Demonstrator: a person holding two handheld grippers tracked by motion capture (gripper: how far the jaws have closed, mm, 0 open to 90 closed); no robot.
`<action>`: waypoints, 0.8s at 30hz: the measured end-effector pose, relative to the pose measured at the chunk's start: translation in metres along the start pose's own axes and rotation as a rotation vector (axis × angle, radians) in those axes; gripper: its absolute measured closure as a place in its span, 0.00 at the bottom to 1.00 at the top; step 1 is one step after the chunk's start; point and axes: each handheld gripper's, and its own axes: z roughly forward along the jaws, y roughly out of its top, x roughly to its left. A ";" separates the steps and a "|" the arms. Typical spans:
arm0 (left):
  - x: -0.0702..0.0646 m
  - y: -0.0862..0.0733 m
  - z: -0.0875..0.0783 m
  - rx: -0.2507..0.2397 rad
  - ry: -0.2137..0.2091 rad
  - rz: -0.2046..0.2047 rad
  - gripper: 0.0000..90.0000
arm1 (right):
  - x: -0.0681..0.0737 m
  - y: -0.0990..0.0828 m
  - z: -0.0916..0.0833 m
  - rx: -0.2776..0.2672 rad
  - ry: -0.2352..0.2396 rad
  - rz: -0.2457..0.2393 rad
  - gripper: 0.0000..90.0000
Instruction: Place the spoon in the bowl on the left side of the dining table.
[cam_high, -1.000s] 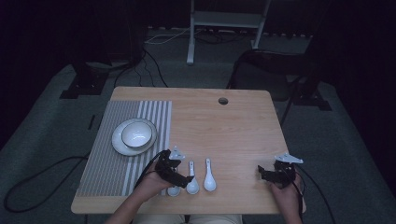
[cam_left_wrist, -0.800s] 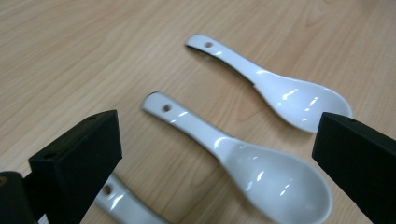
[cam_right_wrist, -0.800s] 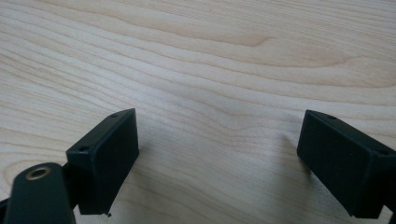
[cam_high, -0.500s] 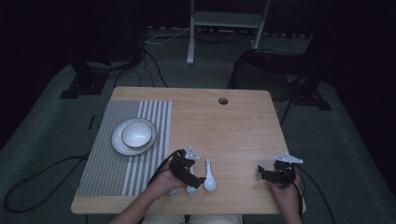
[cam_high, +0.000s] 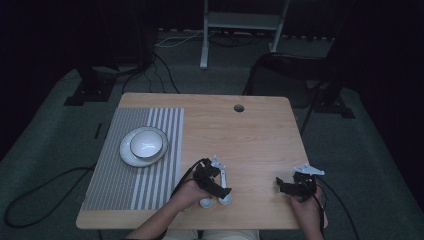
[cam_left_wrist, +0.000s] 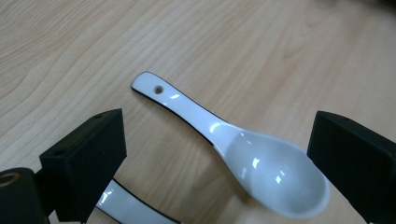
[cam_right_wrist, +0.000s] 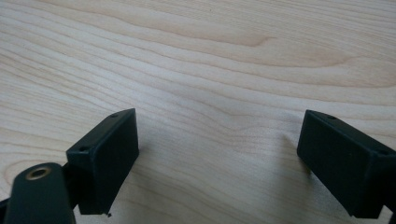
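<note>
Left hand-held gripper (cam_left_wrist: 217, 158) agape astride spoon (cam_left_wrist: 243, 154)

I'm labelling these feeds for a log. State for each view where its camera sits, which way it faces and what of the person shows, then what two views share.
High view: fixed above the person's side, facing forward and down on the wooden table, striped placemat, bowl on a plate; both forearms enter from the bottom with the left gripper and right gripper.
Left gripper view: rides the left gripper, looking down between open jaws at a white ceramic spoon.
Right gripper view: rides the right gripper, facing bare wood between open jaws.
Shared: high and left gripper views both show that spoon.
</note>
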 end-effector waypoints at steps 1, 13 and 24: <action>0.000 0.001 0.002 0.005 0.010 -0.009 0.05 | 0.000 0.000 0.000 0.000 0.000 0.000 0.13; -0.003 0.008 0.029 0.070 0.040 -0.022 0.14 | 0.000 0.000 0.000 0.000 0.000 0.000 0.13; -0.011 0.011 0.030 0.065 0.074 0.047 0.42 | 0.000 0.000 0.000 0.000 0.000 0.000 0.13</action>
